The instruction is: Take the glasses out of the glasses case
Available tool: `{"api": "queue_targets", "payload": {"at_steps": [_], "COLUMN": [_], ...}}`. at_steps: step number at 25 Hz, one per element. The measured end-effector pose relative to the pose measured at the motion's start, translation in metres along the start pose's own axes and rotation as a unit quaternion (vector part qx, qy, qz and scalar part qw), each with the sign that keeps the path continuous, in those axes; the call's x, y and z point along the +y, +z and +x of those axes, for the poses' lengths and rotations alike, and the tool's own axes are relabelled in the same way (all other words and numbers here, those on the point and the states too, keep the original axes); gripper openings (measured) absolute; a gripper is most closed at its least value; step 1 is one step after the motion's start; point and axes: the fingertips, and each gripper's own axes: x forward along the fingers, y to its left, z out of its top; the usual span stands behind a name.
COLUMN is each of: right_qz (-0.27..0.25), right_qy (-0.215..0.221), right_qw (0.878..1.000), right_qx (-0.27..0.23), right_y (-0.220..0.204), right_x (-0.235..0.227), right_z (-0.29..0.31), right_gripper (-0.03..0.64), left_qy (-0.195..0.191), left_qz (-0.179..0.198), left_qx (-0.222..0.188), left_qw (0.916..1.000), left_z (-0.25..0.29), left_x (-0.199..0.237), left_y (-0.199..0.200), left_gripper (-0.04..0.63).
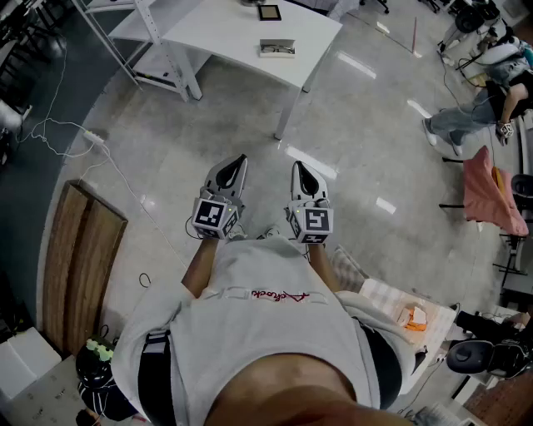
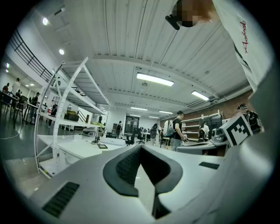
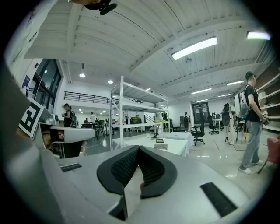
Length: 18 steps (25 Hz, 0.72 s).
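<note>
Hand-held grippers are seen side by side in the head view, held close to the person's chest and well apart from the desk. The left hand-held gripper and the right hand-held gripper are both pointed toward the desk, each with its jaws drawn together and nothing gripped. The glasses case is seen lying on the desk, near the edge that faces the person; whether it is open cannot be told. A small dark frame is placed farther back on the desk, and a white rack is stood just beside the desk.

In the left gripper view, the left hand-held gripper is shown closed tip to tip, its ribbed pads met at the front with nothing between them. The desk is seen far beyond, with the dark frame on it.

In the right gripper view, the right hand-held gripper is likewise shown narrowed to a shut point, pads touching. The desk is seen beyond the tips, with the glasses case on it and the dark frame just behind the case.
</note>
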Motion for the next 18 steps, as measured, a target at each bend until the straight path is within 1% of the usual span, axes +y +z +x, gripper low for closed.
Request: {"api": "queue_targets", "payload": {"at_steps": [6,10,18], "right_qz": [-0.002,0.006,0.006], "right_qy": [0.005,0.011,0.022], "right_qw": [1.000,1.000,1.000], "right_qx": [0.002,-0.008,-0.004], "right_y": [-0.002,0.000,-0.007], "right_x": [-0.006,-0.014,-0.037], "right_z": [-0.002,-0.007,-0.012], "right_gripper": [0.025,0.026,0.026], "left_qy": [0.000,0.001,0.006], "left_qz": [0.001,-0.001,0.003], "left_qx": [0.003,0.001,0.010], "left_qw": [1.0000,1.0000,0.9999], "left_z": [0.005,0.011,0.026], "left_x": [-0.007,-0.015,-0.042], "left_y": [-0.003,-0.004,-0.016], "left_gripper": [0.021,0.021,0.021]}}
